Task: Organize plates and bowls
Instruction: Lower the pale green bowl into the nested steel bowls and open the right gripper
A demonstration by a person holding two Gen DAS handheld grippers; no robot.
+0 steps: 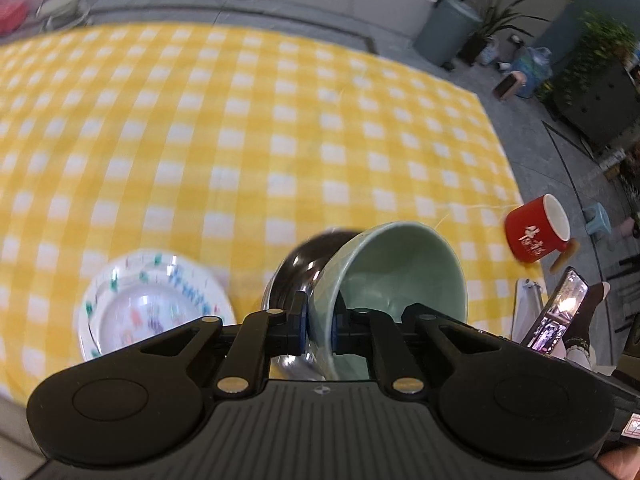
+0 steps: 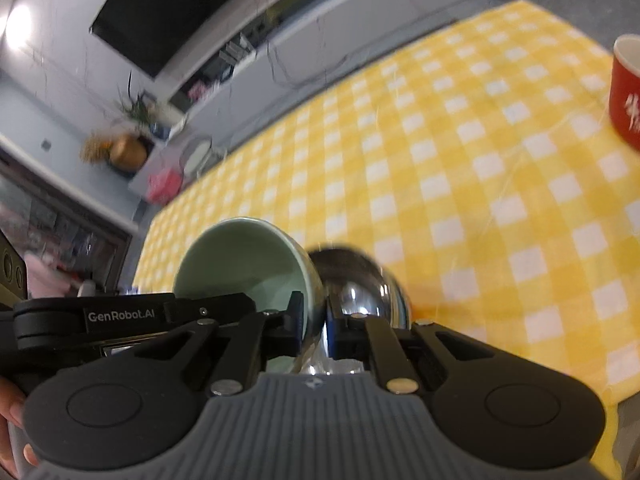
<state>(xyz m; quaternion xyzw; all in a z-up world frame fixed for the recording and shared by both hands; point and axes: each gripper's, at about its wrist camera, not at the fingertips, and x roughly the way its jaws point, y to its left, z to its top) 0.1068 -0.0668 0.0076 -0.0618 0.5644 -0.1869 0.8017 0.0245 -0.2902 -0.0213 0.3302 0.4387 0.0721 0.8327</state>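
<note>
My left gripper (image 1: 321, 326) is shut on the rim of a pale green ceramic bowl (image 1: 400, 272), held tilted above the yellow checked tablecloth (image 1: 240, 120). My right gripper (image 2: 316, 330) is shut on the rim of a shiny steel bowl (image 2: 360, 284), held right beside the green bowl (image 2: 248, 256). The steel bowl shows behind the green one in the left wrist view (image 1: 296, 268). A white plate with coloured print (image 1: 156, 304) lies on the cloth to the left of the bowls.
A red mug with white characters (image 1: 536, 232) stands near the table's right edge and shows at the right in the right wrist view (image 2: 626, 92). A hand holds a phone (image 1: 560, 312) beyond the table edge. A cabinet and plants stand behind the table.
</note>
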